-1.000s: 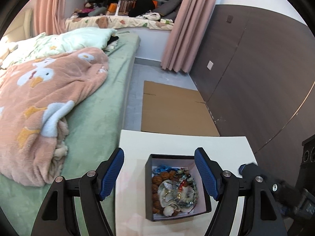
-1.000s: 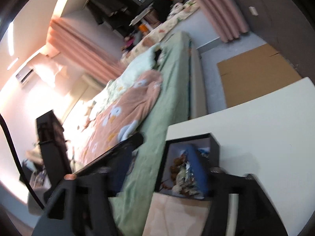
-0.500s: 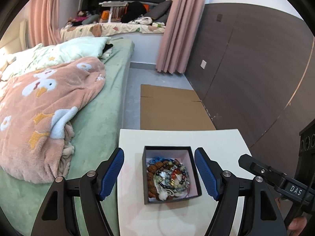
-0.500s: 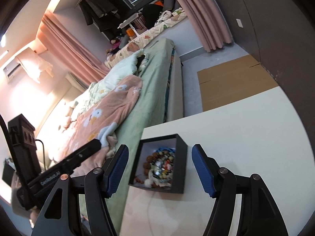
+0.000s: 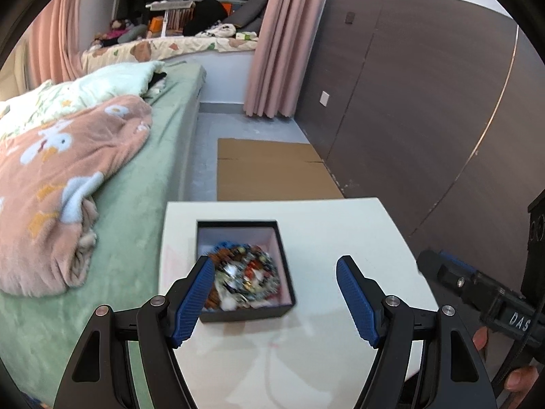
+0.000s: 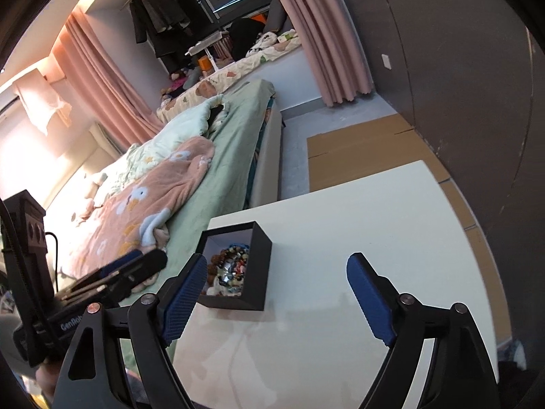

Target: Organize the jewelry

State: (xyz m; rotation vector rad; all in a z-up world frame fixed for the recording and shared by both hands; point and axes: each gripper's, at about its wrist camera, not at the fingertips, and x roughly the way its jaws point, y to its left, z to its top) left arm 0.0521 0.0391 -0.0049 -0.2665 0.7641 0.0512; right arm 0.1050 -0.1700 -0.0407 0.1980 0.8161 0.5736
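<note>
A black square box (image 5: 287, 283) with a white lining stands on the white table (image 5: 357, 238). It holds a heap of beaded bracelets (image 5: 245, 272) in mixed colours. My left gripper (image 5: 274, 272) is open and empty, just in front of the box, its left finger at the box's near left corner. My right gripper (image 6: 277, 269) is open and empty above the table, with the box (image 6: 255, 266) and its beads (image 6: 230, 266) by its left finger. The right gripper's body shows at the right of the left wrist view (image 5: 477, 286).
A bed with a green sheet (image 5: 136, 204) and a pink blanket (image 5: 58, 170) runs along the table's left edge. Flat cardboard (image 5: 272, 170) lies on the floor beyond the table. A dark panelled wall (image 5: 425, 119) stands to the right.
Both views have shifted: the box now sits toward the left finger in each, where it lay between the fingers half a second ago. Both grippers stay open.
</note>
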